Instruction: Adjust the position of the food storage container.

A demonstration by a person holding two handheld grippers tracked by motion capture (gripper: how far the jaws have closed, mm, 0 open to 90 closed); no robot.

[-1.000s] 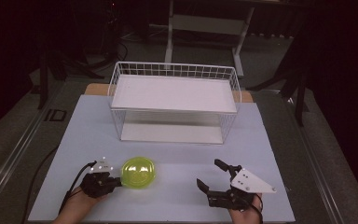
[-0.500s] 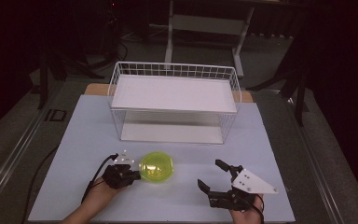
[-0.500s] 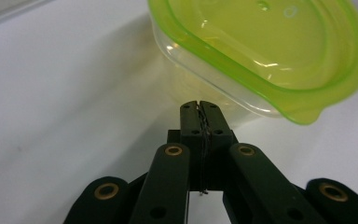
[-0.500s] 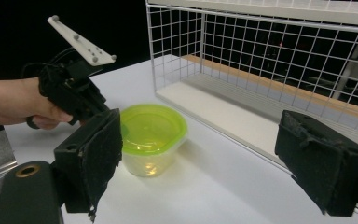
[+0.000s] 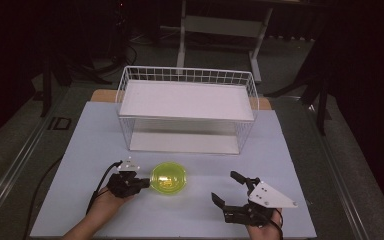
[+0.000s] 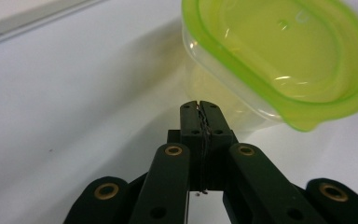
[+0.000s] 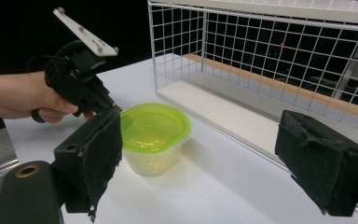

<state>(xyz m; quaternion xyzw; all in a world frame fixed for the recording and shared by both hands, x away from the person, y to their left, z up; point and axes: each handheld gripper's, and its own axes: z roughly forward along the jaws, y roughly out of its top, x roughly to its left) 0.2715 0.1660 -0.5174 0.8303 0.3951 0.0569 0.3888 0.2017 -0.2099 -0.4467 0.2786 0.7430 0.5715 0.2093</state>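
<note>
At the near left of the table (image 5: pixel 80 150): left gripper (image 5: pixel 141 183), jaws pressed together on nothing, tips right against the side of the tub (image 5: pixel 168 178). Just right of it, near the middle of the front edge: clear tub with a lime-green lid, upright on the white surface, in front of the wire basket (image 5: pixel 187 107) and apart from it. Farther right, well apart from the tub: right gripper (image 5: pixel 226 188), jaws spread wide and empty.

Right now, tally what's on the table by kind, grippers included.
Green-lidded container: 1
White wire basket: 1
Handheld grippers: 2, the left gripper with jaws shut beside the container, the right gripper with jaws open
Total: 4
</note>
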